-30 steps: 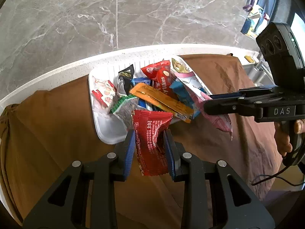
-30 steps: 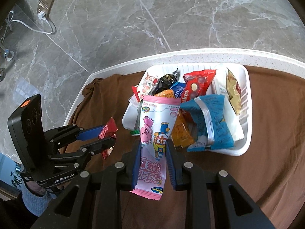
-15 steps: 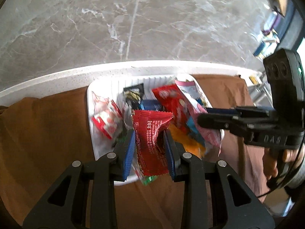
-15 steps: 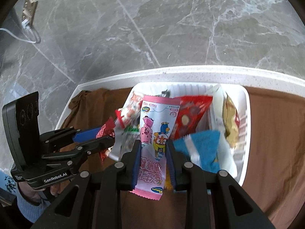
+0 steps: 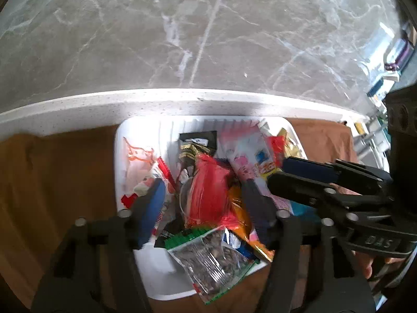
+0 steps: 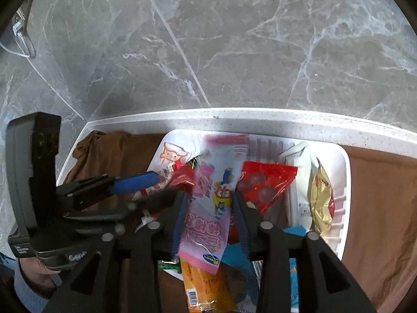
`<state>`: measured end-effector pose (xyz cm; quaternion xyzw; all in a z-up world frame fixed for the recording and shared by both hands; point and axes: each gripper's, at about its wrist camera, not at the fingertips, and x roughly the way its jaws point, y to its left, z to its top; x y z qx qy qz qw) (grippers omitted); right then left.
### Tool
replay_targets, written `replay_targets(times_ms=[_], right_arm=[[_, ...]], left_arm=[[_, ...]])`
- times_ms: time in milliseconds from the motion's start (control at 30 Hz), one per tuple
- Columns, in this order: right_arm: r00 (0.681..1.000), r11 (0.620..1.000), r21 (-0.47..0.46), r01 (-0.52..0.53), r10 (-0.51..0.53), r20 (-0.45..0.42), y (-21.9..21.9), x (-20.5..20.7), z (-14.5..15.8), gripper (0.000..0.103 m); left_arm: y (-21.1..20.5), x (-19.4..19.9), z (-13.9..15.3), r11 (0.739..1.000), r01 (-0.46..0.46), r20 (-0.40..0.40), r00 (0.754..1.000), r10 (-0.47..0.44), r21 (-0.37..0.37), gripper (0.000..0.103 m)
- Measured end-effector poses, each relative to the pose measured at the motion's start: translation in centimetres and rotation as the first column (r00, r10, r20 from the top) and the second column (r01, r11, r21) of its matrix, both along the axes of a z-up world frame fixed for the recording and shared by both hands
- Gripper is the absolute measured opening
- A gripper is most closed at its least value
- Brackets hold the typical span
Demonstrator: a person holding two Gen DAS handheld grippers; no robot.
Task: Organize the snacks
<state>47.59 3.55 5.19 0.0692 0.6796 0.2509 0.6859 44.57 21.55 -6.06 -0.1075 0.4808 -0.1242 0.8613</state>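
A white tray (image 5: 120,156) heaped with snack packets lies on a brown cloth. My left gripper (image 5: 206,195) hangs over the tray's middle with its jaws opening. A blurred red packet (image 5: 208,190) sits loose between them on the pile, clear of both pads. My right gripper (image 6: 209,198) is over the same tray, its jaws also opening. A pink cartoon packet (image 6: 211,208) stands between its pads, which no longer pinch it. Each gripper shows in the other's view: the right gripper (image 5: 286,172) at right, the left gripper (image 6: 164,185) at left.
The tray (image 6: 344,182) holds a clear seed packet (image 5: 208,260), an orange packet (image 6: 206,281), a red packet of round sweets (image 6: 265,182) and a gold packet (image 6: 320,198). The brown cloth (image 6: 378,208) covers a white counter (image 5: 78,104) whose far edge drops to marble floor.
Both grippers came in over the tray and sank lower. Both pairs of jaws widened. The red packet dropped free onto the pile, and the pink packet is no longer pinched.
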Motion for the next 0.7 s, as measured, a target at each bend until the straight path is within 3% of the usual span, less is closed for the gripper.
replay_targets(times_ms=[67,433,533,600,700], right_arm=[[1.0,1.0,0.002,0.0,0.0,0.014,-0.2,-0.1,0.4,0.044],[0.995,1.0,-0.002,0.008,-0.007,0.099,-1.6,-2.2,4.5,0.047],[0.991,1.0,-0.013,0.012,-0.01,0.135,-2.1,-3.0,5.9,0.051],[0.986,1.0,-0.023,0.02,-0.016,0.165,-2.6,-3.7,7.2,0.064],[0.975,0.998,-0.048,0.04,-0.029,0.222,-3.6,-4.9,9.2,0.083]], left_arm=[[0.4,-0.1,0.0,0.999,-0.01,0.005,1.0,0.01,-0.039,0.063],[0.7,-3.6,3.1,0.999,-0.052,0.094,0.994,0.051,0.015,0.063],[0.7,-5.0,4.2,0.998,-0.066,0.115,0.991,0.062,0.026,0.072],[0.4,-6.3,4.9,0.996,-0.076,0.134,0.989,0.069,0.049,0.073],[0.1,-8.0,6.0,0.992,-0.089,0.148,0.986,0.076,0.084,0.083]])
